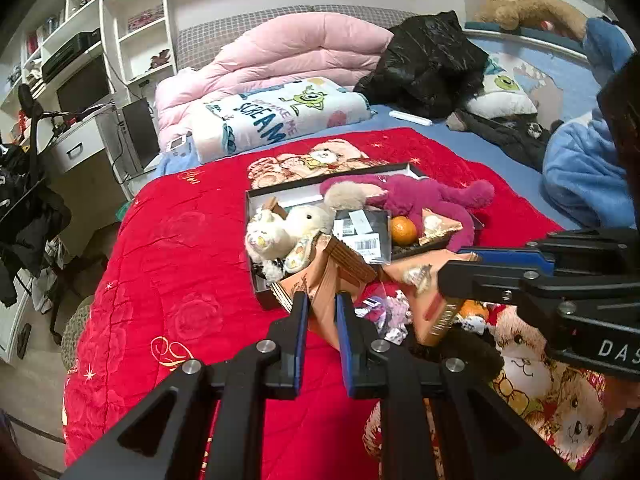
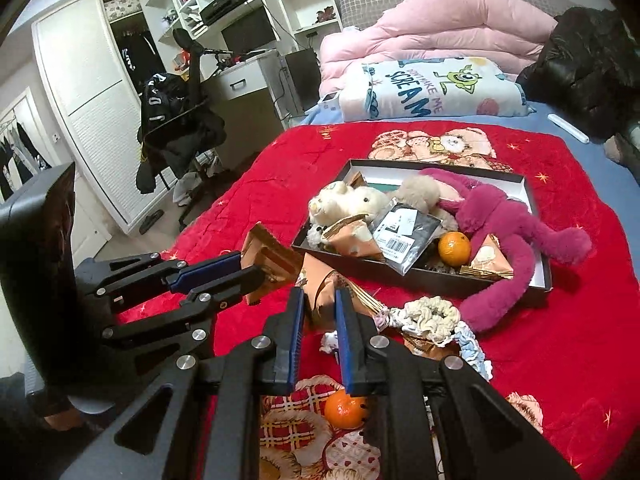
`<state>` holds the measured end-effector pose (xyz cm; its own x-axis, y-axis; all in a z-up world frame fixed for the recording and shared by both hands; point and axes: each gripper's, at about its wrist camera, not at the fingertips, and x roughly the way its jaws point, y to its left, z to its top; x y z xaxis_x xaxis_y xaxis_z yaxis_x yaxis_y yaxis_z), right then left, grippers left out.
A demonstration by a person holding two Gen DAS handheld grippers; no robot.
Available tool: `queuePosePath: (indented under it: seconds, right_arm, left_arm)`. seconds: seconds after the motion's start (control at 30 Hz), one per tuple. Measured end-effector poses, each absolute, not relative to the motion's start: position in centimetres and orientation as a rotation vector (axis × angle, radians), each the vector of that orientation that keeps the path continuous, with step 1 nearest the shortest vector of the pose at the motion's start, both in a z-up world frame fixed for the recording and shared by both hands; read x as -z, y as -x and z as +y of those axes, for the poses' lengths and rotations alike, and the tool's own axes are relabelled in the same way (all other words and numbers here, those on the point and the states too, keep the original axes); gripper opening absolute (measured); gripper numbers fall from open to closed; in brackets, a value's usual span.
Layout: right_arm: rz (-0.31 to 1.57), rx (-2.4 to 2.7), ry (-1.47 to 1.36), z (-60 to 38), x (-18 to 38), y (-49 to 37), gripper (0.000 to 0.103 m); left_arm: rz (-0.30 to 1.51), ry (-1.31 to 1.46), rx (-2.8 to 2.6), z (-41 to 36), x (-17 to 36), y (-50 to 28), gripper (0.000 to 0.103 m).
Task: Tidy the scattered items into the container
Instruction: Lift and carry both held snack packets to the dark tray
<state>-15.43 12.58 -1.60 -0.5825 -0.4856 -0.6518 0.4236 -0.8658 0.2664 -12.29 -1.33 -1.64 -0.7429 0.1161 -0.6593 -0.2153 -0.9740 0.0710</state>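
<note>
While each hand-held gripper, left (image 1: 322, 300) and right (image 2: 318, 296), pinches a peach packet (image 1: 320, 280) just short of the box (image 2: 536, 196) on the bed (image 1: 180, 240), the carry seems underway; next, swing over the rim and release

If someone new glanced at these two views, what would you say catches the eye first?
Probably the bright red blanket covering the bed, with the dark shallow box on it, crammed with a magenta plush toy, a cream plush and an orange. In front of it, the left gripper and right gripper each pinch a peach paper packet, while a second orange and scrunchies lie loose on the blanket.
</note>
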Motion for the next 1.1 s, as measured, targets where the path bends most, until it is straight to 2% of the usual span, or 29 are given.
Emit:
queuePosePath:
  seconds: [0.67,1.1]
  right_arm:
    - [-0.163,2.433,-1.015,13.7,0.9,15.6,0.014]
    - [-0.168,2.517,-0.994,14.4,1.0,16.1,0.014]
  left_arm:
    - [0.108,1.036,-2.774,-1.9,1.2,12.5,0.015]
    - [0.109,1.05,-2.804,-0.7,1.2,13.3,0.015]
